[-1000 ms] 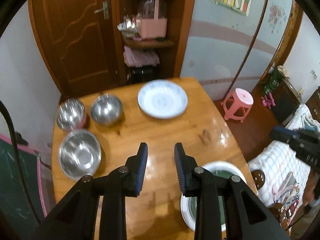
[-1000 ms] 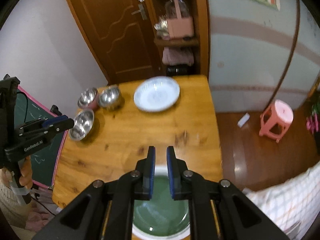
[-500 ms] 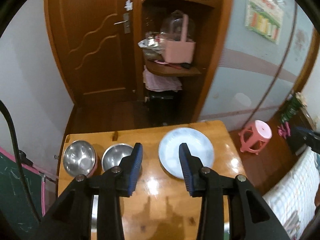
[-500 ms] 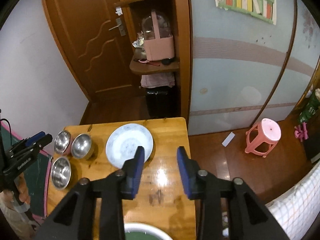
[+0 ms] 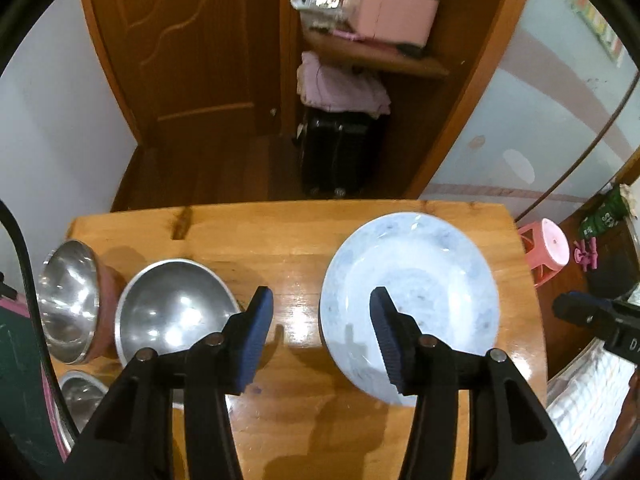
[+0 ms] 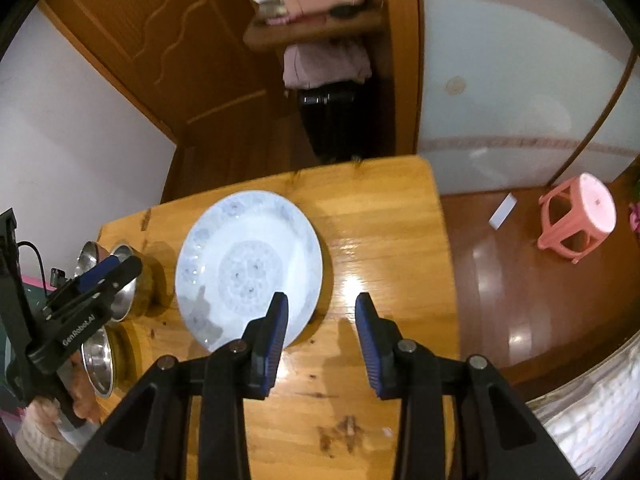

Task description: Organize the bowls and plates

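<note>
A white plate with a pale blue pattern lies on the far right of the wooden table. My left gripper is open and empty, above the table between a steel bowl and the plate, its right finger over the plate's near part. My right gripper is open and empty above the plate's near right rim. Two more steel bowls, one at the far left and one nearer, sit at the left. In the right wrist view the bowls are partly hidden by the left gripper.
The table's far edge drops to a wooden floor. Beyond stand a brown door, a shelf unit with a pink basket and a black suitcase. A pink stool stands on the floor at the right.
Both grippers have moved forward and down toward the far end of the table and have opened wider. The green plate at the near edge has left both views.
</note>
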